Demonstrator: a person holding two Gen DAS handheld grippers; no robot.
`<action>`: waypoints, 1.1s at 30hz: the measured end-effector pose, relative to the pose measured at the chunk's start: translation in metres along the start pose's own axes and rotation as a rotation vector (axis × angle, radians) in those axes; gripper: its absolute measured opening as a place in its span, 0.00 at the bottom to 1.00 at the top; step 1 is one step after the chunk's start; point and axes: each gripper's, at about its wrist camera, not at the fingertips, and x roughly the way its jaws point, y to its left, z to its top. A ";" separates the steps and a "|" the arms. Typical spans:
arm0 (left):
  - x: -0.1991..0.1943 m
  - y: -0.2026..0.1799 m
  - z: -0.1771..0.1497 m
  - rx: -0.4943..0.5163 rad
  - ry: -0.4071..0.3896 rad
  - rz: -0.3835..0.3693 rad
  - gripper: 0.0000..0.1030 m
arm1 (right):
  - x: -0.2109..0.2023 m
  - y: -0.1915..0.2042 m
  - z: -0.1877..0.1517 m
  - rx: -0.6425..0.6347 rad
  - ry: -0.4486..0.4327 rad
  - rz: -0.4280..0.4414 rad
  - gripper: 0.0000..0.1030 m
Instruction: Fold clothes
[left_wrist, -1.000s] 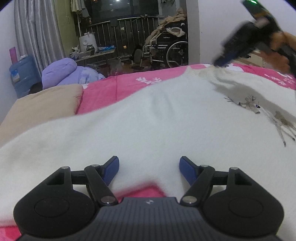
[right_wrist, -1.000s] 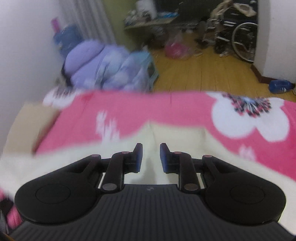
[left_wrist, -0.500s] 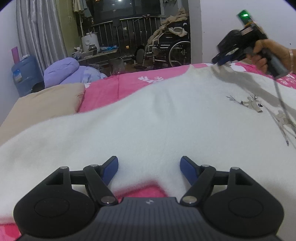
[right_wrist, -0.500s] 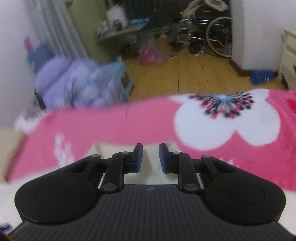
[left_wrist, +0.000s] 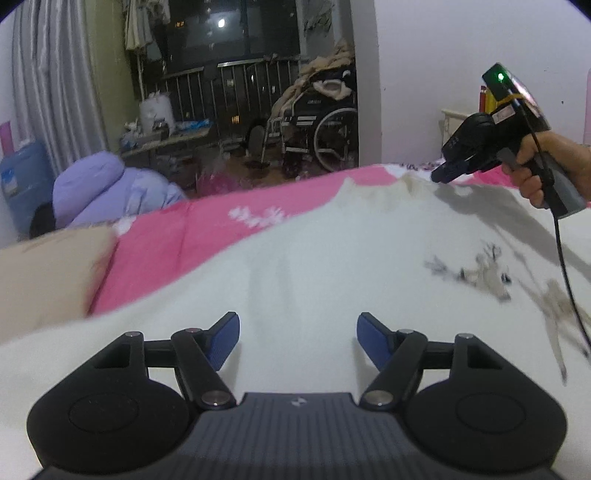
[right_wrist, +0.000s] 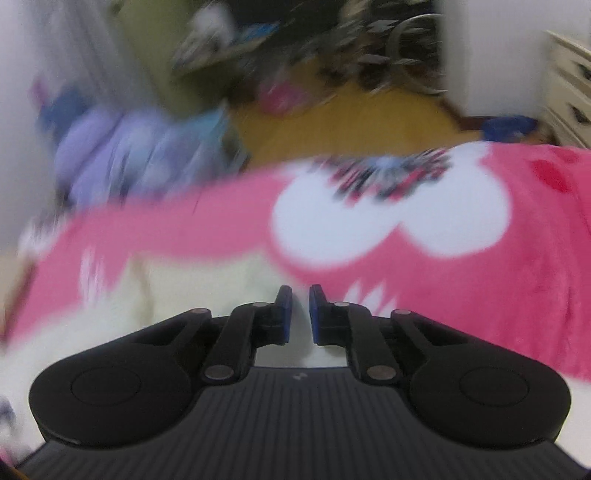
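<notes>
Lying flat, one white sweater (left_wrist: 295, 266), left tongs (left_wrist: 298, 341) wide, right tongs (right_wrist: 300, 314) narrowing, seemingly pinching its edge.

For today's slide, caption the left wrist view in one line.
Open left gripper over a white sweater on a pink blanket; right gripper at its far edge.

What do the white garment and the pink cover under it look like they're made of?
White garment: probably a soft knit or fleece; its matte surface is fuzzy, its edges thick and rounded, with a grey reindeer motif. Pink cover: likely a plush fleece blanket; it looks velvety, with soft-edged white flower prints. Blur leaves the weave unclear.
</notes>
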 end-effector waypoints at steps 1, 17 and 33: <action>0.006 -0.004 0.006 0.004 -0.014 -0.006 0.70 | -0.006 0.001 0.001 -0.013 -0.011 -0.001 0.13; 0.150 -0.070 0.073 0.072 -0.015 0.002 0.25 | -0.011 0.016 -0.028 -0.290 0.026 -0.006 0.08; 0.168 -0.015 0.087 -0.305 0.011 -0.006 0.25 | -0.005 0.036 -0.027 -0.357 0.011 0.078 0.10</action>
